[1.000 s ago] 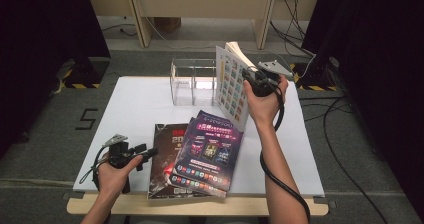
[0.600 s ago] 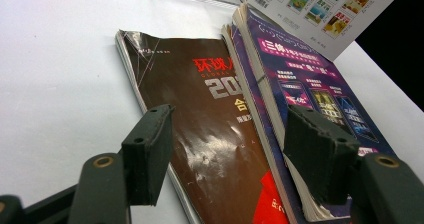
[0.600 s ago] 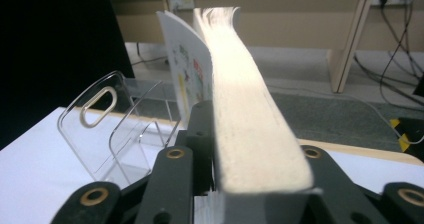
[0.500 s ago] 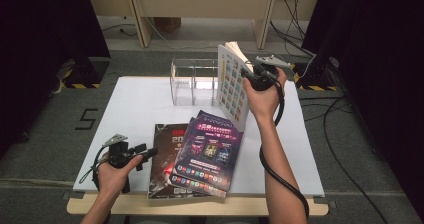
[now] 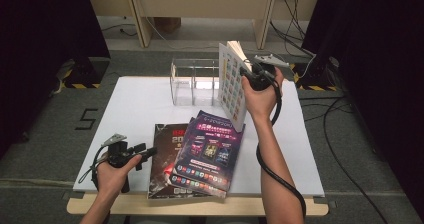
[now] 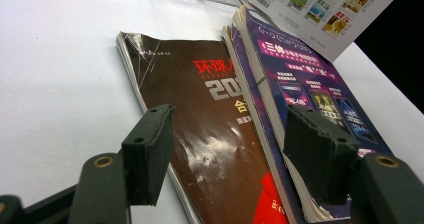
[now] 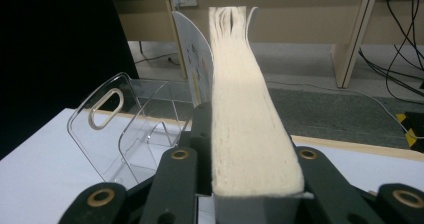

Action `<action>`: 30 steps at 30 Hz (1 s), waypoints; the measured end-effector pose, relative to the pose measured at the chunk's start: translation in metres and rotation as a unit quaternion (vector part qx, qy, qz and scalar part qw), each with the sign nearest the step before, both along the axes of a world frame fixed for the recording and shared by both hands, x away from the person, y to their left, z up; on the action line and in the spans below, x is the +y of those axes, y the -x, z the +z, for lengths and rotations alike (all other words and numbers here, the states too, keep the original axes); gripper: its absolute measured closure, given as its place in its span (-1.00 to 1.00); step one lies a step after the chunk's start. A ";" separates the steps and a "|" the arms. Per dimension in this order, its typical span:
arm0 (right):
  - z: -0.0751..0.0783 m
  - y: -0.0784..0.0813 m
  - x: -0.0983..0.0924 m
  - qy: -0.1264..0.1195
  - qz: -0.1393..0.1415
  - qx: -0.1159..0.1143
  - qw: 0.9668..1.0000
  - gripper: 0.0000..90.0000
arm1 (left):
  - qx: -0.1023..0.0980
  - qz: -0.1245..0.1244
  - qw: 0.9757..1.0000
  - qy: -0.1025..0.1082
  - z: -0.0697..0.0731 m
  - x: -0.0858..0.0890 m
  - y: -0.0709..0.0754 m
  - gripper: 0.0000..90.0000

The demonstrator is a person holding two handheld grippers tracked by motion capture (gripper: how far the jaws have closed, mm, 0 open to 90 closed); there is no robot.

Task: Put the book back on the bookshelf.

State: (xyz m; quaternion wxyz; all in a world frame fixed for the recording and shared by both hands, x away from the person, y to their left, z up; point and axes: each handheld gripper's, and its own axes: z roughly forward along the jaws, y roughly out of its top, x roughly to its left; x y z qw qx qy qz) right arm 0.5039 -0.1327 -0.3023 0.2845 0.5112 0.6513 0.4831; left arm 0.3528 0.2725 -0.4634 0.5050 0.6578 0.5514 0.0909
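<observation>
**Thick white-covered magazine held upright beside the clear rack**

The right tongs (image 5: 248,72) are clamped on the thick magazine with the white cover printed in small picture squares (image 5: 231,86). Their jaws have just been closing, and in the right gripper view the cream page block (image 7: 250,134) sits tight between them. The magazine stands on edge, lifted off the white worktop (image 5: 140,109), just beside the clear acrylic file rack with its dividers (image 5: 192,81). Held vertical like this, it looks lined up to slide into a slot, though which slot cannot be told.

The left tongs (image 5: 142,151) rest low at the near left of the worktop, jaws apart and gripping nothing. They face the dark brown glossy magazine (image 6: 210,134), with the purple-covered magazine (image 6: 305,84) overlapping it on top, probably waiting their turn.

The held magazine hides the rack's right end in the high view. The transparent walls are hard to trace. The brown cover's title is partly covered by the purple one.
</observation>
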 end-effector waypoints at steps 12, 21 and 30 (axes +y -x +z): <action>0.006 -0.005 0.011 -0.010 -0.018 -0.013 1.000 0.65 | 0.000 0.002 1.000 0.000 0.000 0.002 0.000 -0.20; 0.010 -0.011 0.019 -0.012 -0.020 -0.024 0.999 0.65 | 0.002 0.002 1.000 0.001 0.000 0.002 0.000 -0.20; 0.009 -0.011 0.030 -0.008 -0.014 -0.026 1.000 0.65 | 0.001 0.002 1.000 0.001 0.000 0.003 -0.001 -0.20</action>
